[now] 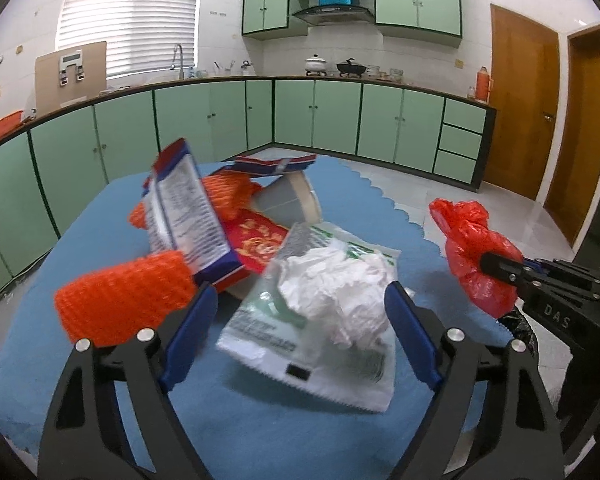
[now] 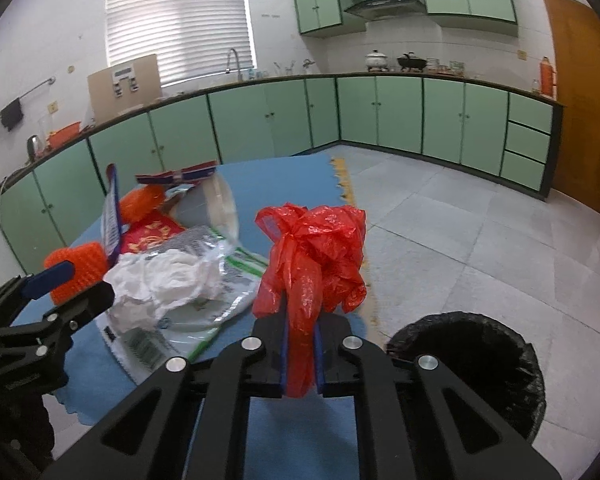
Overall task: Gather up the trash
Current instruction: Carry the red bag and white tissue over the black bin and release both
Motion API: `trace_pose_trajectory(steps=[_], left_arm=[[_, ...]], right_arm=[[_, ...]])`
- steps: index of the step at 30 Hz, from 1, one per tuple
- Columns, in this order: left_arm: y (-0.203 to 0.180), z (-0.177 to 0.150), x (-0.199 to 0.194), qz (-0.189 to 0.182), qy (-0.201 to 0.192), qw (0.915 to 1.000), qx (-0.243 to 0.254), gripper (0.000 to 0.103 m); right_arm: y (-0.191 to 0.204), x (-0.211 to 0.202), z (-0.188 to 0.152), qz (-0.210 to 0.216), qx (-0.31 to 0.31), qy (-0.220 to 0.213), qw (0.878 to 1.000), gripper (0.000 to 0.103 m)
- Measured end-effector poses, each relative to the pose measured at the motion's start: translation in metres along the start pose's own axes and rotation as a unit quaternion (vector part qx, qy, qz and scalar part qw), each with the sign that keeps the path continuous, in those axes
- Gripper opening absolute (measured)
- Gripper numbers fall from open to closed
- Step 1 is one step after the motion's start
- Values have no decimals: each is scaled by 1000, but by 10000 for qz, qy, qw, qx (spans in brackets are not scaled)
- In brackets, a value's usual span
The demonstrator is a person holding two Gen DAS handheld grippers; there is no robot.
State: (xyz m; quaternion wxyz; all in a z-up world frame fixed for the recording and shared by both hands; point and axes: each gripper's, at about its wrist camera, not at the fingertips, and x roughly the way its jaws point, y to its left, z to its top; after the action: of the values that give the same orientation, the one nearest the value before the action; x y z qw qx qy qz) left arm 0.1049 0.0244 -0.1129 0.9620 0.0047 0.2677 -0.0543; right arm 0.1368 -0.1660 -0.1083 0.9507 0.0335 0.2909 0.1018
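A pile of trash lies on a blue mat. In the left wrist view my left gripper is open around a crumpled white tissue on a white-green plastic wrapper. Orange mesh netting, a blue-white box, a red packet and a tipped paper cup lie behind. My right gripper is shut on a crumpled red plastic bag, held above the mat's right edge; the bag also shows in the left wrist view. A black-lined trash bin stands on the floor at the right.
Green kitchen cabinets run along the back walls, with pots on the counter. Wooden doors are at the right. Grey tiled floor lies right of the mat.
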Motion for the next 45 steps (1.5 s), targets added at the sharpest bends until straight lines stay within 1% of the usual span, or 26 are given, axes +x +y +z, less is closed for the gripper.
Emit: trace_pose_trajectory(steps=[3, 6, 8, 9, 10, 11, 12, 13, 14, 17, 20, 24, 29, 33, 39, 45], left_arm=[[-9, 4, 11, -27, 16, 10000, 41, 77], [-12, 4, 18, -24, 51, 10000, 54, 67], [-16, 4, 25, -66, 146, 9998, 67, 55], [-16, 2, 26, -84, 187, 9998, 66, 51], [-17, 1, 29, -112, 243, 9996, 64, 41], [-16, 0, 30, -126, 272, 9995, 54, 33], [-17, 0, 30, -139, 288, 9995, 35, 29], [-15, 0, 29, -144, 275, 9995, 21, 22], [-15, 0, 28, -141, 248, 9996, 14, 18], [-12, 4, 19, -54, 71, 10000, -3, 13], [-13, 10, 9, -86, -83, 9999, -21, 11], [-22, 21, 1, -188, -274, 9994, 56, 10], [-51, 34, 1, -547, -374, 9974, 275, 10], [-82, 39, 7, -941, -314, 9941, 434, 10], [-142, 40, 23, -1543, -189, 9846, 801, 10], [-186, 35, 51, -1862, 104, 9777, 965, 10]], right_arm=[[-5, -2, -2, -98, 5, -12, 10000, 9], [-6, -3, -2, -139, -9, -39, 9999, 9], [-6, -3, -3, -149, -33, -54, 9999, 9], [-6, -3, -3, -147, -40, -57, 9999, 9], [-6, -3, -3, -137, -42, -60, 9999, 9], [-6, -3, -3, -130, -44, -64, 9999, 9], [-6, -3, -3, -127, -52, -70, 9999, 9], [-6, -4, -4, -129, -63, -79, 9999, 9], [-5, -4, -4, -130, -68, -86, 9999, 9], [-7, -7, -4, -138, -59, -127, 9998, 9], [-9, -13, -3, -176, -69, -204, 9996, 9], [-21, -26, -1, -308, -2, -336, 9990, 9], [-48, -41, -1, -642, 213, -429, 9968, 10], [-78, -52, -5, -971, 438, -454, 9933, 10], [-126, -63, -16, -1441, 768, -402, 9858, 10], [-164, -58, -30, -1728, 988, -227, 9797, 10]])
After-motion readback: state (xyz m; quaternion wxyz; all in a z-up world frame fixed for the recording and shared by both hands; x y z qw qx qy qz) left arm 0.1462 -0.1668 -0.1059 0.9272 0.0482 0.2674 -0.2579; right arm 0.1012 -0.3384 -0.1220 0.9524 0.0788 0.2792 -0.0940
